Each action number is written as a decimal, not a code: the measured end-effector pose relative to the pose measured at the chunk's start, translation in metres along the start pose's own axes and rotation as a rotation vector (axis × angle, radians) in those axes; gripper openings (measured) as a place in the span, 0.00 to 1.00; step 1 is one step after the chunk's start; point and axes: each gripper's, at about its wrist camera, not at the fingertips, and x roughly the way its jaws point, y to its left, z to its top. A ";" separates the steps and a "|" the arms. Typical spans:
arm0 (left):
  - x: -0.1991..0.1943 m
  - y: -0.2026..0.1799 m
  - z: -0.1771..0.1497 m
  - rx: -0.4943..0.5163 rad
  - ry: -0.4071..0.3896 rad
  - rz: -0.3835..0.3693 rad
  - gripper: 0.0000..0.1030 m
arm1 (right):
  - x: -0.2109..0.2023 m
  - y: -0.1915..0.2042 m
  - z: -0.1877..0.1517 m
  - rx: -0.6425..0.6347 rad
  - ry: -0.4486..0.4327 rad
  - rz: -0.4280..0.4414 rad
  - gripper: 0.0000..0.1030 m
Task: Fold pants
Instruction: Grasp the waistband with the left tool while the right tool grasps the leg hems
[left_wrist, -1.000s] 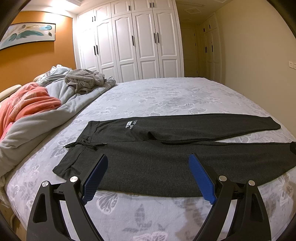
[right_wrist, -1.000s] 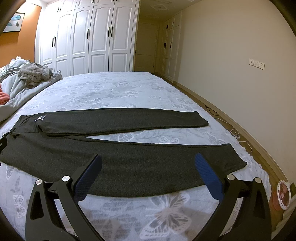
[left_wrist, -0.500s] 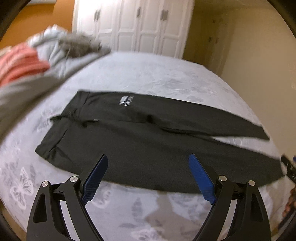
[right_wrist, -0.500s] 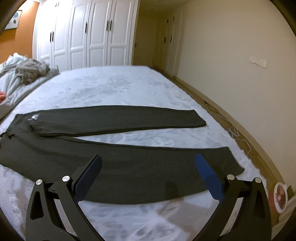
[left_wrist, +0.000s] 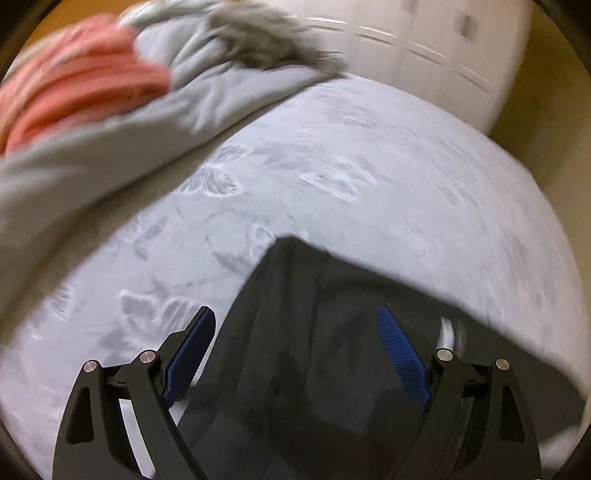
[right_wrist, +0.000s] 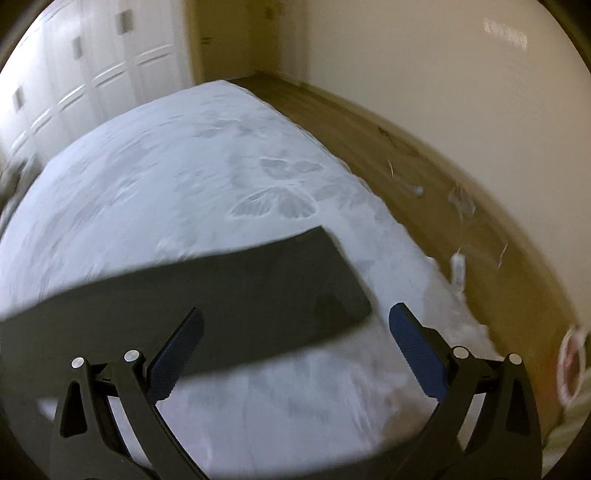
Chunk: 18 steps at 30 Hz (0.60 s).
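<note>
Both grippers have swung down toward the dark pants (left_wrist: 332, 350) spread on the bed (right_wrist: 166, 166): left gripper (left_wrist: 295, 343) over the waistband corner, right gripper (right_wrist: 295, 332) over the leg cuff near the bed's right edge, fingers spread wide, empty; grasping comes next.

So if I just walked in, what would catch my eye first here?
Probably the dark pants spread on the pale butterfly-print bed, with both open grippers right above them: the left gripper over the waistband end, the right gripper by a leg cuff. Then the coral blanket heaped at the upper left.
</note>
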 end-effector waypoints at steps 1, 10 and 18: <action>0.014 0.002 0.008 -0.025 0.011 -0.009 0.84 | 0.016 -0.001 0.008 0.029 0.019 0.004 0.95; 0.104 -0.040 0.017 0.029 0.086 0.046 0.72 | 0.096 0.004 0.021 0.072 0.057 -0.054 0.88; 0.030 -0.018 0.026 0.011 -0.035 -0.049 0.07 | 0.007 -0.006 0.023 0.028 -0.134 0.155 0.06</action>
